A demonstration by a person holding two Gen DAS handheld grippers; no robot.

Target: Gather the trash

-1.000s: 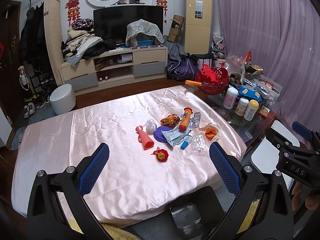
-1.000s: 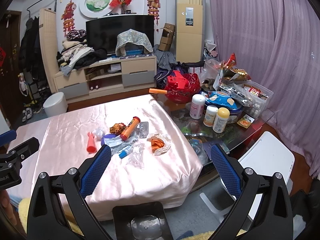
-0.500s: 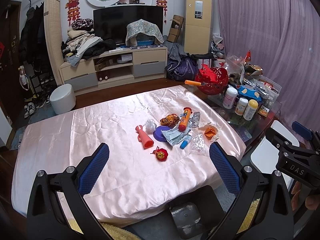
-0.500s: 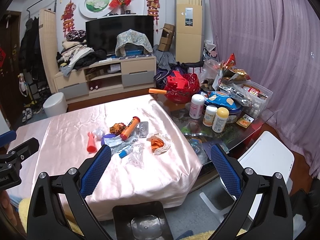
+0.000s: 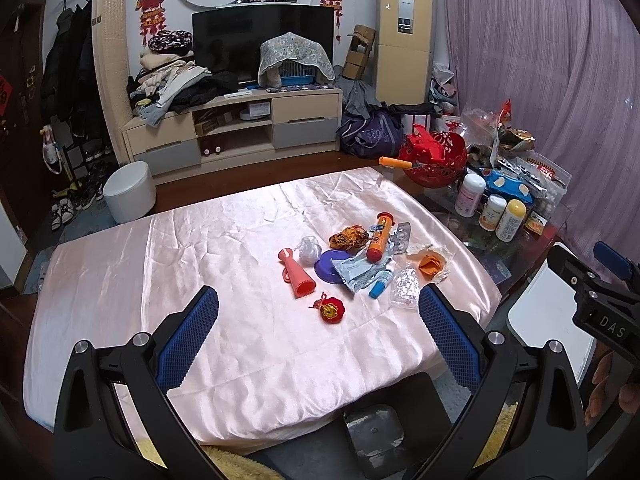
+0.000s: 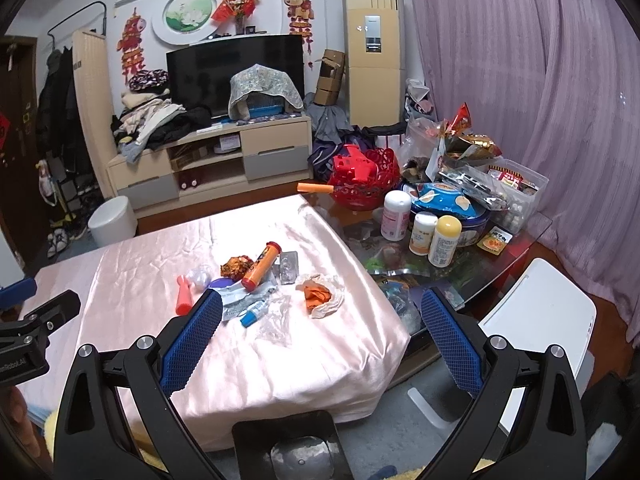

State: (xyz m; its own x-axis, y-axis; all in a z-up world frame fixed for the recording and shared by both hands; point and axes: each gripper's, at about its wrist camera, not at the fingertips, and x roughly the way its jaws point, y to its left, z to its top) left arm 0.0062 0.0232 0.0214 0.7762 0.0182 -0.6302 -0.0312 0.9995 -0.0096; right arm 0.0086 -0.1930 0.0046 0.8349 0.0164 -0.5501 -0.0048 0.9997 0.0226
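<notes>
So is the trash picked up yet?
Not yet. Nothing looks collected: the orange tube, red cone, crumpled wrapper and orange peel on tissue all lie on the pink cloth. Both the left gripper and right gripper hang open, holding nothing.

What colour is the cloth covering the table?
Shiny pale pink cloth, seen best in the left wrist view.

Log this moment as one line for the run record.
phase: approach | left gripper: open, empty | right gripper: open, empty | trash pile: untouched on pink cloth
</notes>
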